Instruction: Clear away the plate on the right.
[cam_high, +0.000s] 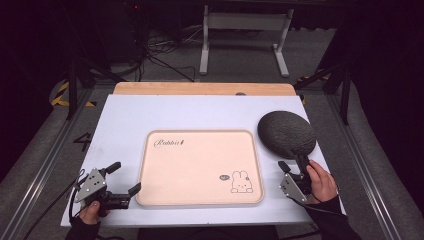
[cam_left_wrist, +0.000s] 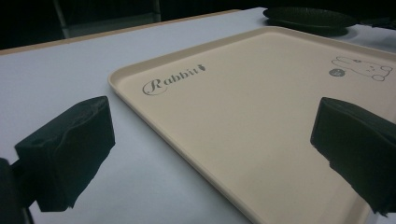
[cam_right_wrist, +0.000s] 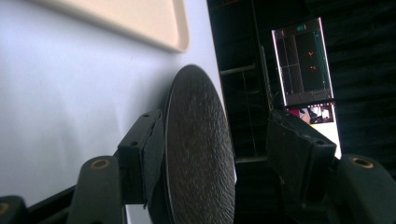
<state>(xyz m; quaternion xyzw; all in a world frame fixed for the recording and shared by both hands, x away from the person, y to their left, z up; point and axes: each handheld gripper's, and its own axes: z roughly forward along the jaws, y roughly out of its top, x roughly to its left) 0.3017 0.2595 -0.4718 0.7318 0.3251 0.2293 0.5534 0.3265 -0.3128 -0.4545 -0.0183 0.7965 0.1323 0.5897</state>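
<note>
since my right gripper (cam_high: 295, 172) straddles the near rim of the dark plate (cam_high: 286, 132) with jaws not yet closed, probably to carry it onto the tray (cam_high: 200, 167) beside it, i keep the left gripper (cam_high: 122, 180) wide open, empty, at the tray's left edge.

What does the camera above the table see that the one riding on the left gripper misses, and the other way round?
High view alone: the person's two hands, the left gripper seen whole beside the tray, the right gripper at the rim of the dark round speckled plate, and the floor with a white metal frame beyond the table.

Left gripper view alone: its own black jaws close up, standing wide apart with the tray's edge between them.

Both: the beige rectangular tray with its "Rabbit" lettering and rabbit drawing, the plate, the pale tabletop.
</note>
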